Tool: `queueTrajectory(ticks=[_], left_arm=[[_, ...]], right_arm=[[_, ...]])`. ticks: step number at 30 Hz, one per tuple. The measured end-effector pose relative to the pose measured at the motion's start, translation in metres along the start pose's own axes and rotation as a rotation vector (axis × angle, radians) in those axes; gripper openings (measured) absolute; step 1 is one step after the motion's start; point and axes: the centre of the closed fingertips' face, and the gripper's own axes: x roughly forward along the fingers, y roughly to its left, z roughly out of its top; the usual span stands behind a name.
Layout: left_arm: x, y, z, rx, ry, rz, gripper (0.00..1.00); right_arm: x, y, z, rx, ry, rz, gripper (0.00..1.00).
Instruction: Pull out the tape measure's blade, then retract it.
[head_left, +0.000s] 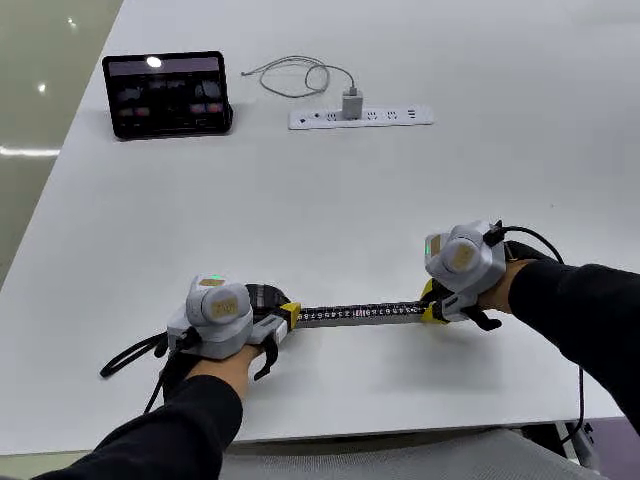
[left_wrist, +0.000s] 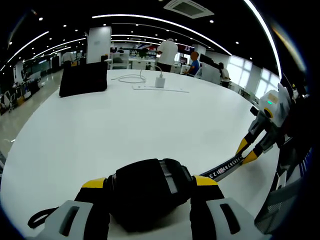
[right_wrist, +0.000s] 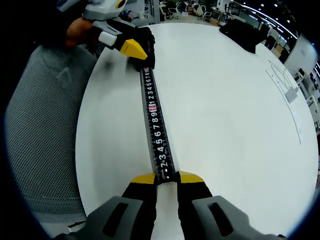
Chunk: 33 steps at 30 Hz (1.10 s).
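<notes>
The black tape measure case (left_wrist: 147, 192) rests on the white table, and my left gripper (left_wrist: 150, 184) is shut on it, yellow-tipped jaws pressing both its sides. In the head view the case (head_left: 266, 299) sits at the left gripper (head_left: 282, 318). Its blade (head_left: 360, 314) runs right along the table to my right gripper (head_left: 432, 306). In the right gripper view the dark blade (right_wrist: 156, 125) with white numbers stretches away to the case (right_wrist: 147, 50), and the right gripper (right_wrist: 167, 178) is shut on the blade's end. The blade (left_wrist: 225, 167) and the right gripper (left_wrist: 247, 152) appear at the right of the left gripper view.
A dark tablet (head_left: 167, 94) stands at the back left of the table (head_left: 330, 200). A white power strip (head_left: 362, 117) with a plugged charger (head_left: 352, 104) and coiled cable lies at the back centre. The table's near edge (head_left: 400, 425) runs just below my arms. People stand far off (left_wrist: 167, 52).
</notes>
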Motion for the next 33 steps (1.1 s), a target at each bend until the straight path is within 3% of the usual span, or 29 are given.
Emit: queueTrajectory(ticks=[29, 33], left_arm=[[0.001, -0.001, -0.001, -0.001, 0.008, -0.002, 0.61], [0.000, -0.001, 0.000, -0.002, 0.008, -0.002, 0.61]], right_arm=[[0.008, 0.003, 0.020, -0.021, -0.008, 0.012, 0.11], [0.010, 0.004, 0.025, -0.024, -0.036, 0.015, 0.10]])
